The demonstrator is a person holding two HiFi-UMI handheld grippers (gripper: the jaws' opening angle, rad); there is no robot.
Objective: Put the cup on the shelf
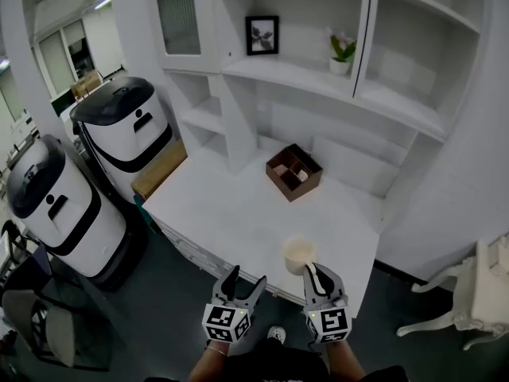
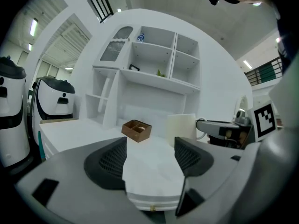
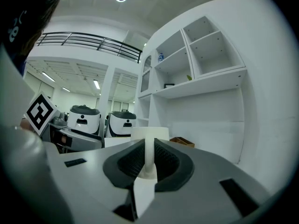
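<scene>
You had right claw (image 1: 312, 270) pinched on cup (image 1: 299, 254) wall; cup probably light, thin, crushable, so gentle rim grip suited. Your left claw (image 1: 243, 282) wide, empty.

A white table (image 1: 238, 217) stands on a dark floor (image 1: 171, 293), a white chair (image 1: 465, 297) at its right.

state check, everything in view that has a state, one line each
right gripper: shut on cup wall
cup: upright
left gripper: open, empty
box: open top, upright
door: shut
plant: upright on shelf
frame: upright on shelf
</scene>
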